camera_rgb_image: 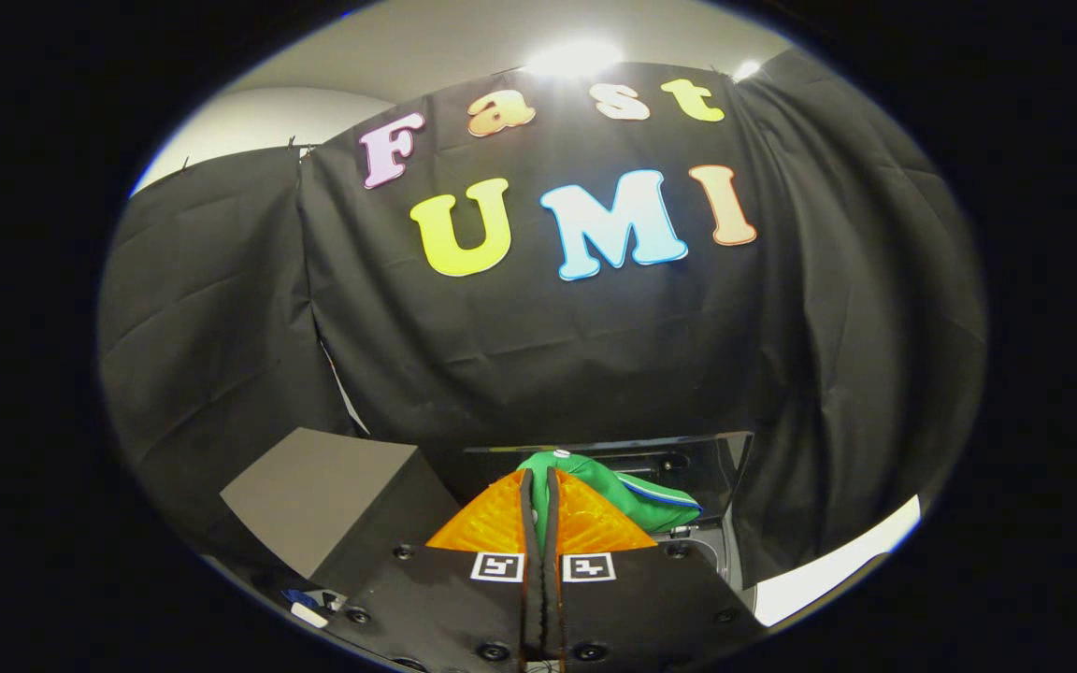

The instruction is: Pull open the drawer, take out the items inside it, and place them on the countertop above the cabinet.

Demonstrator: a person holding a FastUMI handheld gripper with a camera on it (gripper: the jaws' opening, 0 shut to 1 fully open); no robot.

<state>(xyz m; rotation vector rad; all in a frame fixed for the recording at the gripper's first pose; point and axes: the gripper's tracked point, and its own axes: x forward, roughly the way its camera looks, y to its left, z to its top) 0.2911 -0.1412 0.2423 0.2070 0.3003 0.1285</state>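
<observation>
Gripper view
Gripper (539, 486): one, two fingers drawn almost together, a thin strip of green pinched in the narrow gap between them
Green item (637, 494): one, soft-looking, with a blue and white stripe, held at the fingertips and spreading just beyond them, raised in front of the open drawer (688, 458)
Drawer: one, dark, behind the green item
Grey box (323, 491): one, beside the fingers, apart from the item
Square code markers (497, 566): two, on the gripper body; no readable words

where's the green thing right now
In the gripper view, the green item is pinched between the gripper fingers at their tips, spreading to their right, in front of the black cabinet and right of the grey box.
</observation>
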